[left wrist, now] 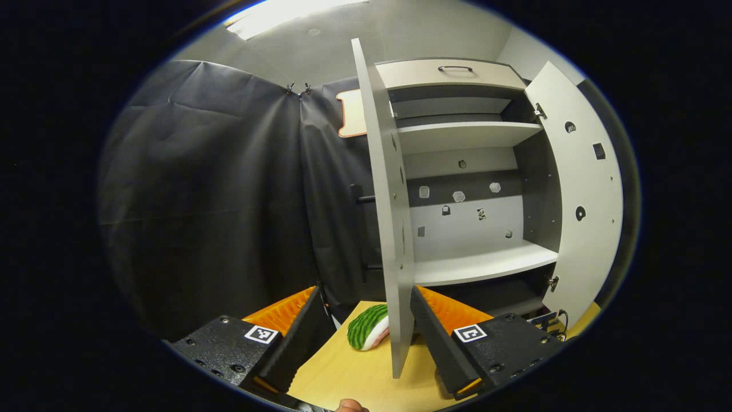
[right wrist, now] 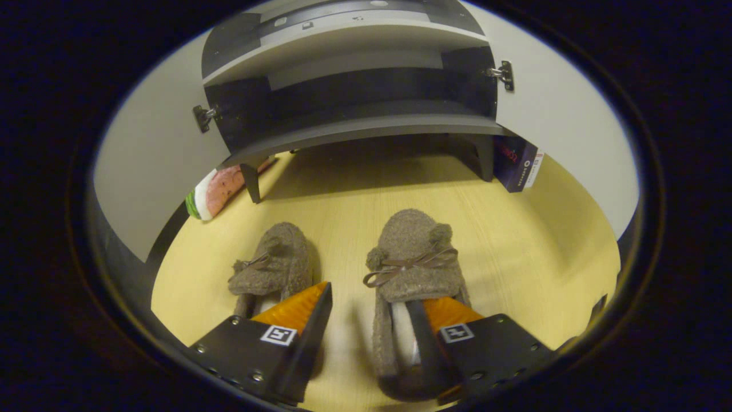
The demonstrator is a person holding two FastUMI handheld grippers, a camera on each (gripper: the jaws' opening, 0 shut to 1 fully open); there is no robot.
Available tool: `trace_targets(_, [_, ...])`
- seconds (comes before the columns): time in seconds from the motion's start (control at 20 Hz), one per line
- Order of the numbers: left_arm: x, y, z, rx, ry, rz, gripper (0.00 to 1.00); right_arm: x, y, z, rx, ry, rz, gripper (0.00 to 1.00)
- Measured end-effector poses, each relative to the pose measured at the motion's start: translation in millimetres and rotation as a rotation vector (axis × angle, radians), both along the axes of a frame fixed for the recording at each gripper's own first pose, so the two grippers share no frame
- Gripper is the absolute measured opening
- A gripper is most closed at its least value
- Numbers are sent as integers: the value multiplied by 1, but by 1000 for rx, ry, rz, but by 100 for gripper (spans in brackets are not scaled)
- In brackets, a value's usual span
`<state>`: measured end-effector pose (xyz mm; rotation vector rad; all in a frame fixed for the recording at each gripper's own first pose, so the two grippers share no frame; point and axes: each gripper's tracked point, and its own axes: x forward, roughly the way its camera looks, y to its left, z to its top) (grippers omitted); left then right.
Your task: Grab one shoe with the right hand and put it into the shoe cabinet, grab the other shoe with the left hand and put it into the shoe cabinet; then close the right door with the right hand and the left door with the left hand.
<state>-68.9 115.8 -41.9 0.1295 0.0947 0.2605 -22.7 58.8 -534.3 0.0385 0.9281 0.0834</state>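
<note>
Two brown fuzzy slippers with bows lie on the pale wood floor in front of the shoe cabinet [right wrist: 354, 129]. In the right gripper view my right gripper [right wrist: 370, 300] is open over the right slipper [right wrist: 414, 257]. One finger reaches into that slipper's opening and the other is outside, so the slipper's side wall lies between them. The left slipper [right wrist: 274, 266] lies just beyond the outer finger. My left gripper [left wrist: 366, 303] is open and holds nothing. It faces the open cabinet [left wrist: 474, 263], with the edge of the left door [left wrist: 389, 229] standing between its fingers.
Both doors are swung wide; the right door [left wrist: 583, 189] stands at the far right. A watermelon-slice toy [left wrist: 369, 327] lies on the floor by the left door, also seen in the right gripper view [right wrist: 211, 194]. A dark box [right wrist: 517, 163] leans by the cabinet's right leg.
</note>
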Motion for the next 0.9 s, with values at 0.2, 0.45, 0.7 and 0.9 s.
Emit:
trace_targets(0.2, [1, 9, -7, 0, 19, 19, 96, 3, -19, -3, -85, 4, -23, 28])
trace_targets(0.45, [3, 11, -8, 2, 15, 19, 96, 9, -18, -1, -61, 5, -44, 9])
trace_targets(0.7, [7, 3, -9, -8, 8, -6, 96, 15, -29, 42, -42, -73, -51, 9])
trace_targets(0.9, [9, -1, -15, -18, 15, -23, 96, 25, -29, 49, -42, -83, -10, 9])
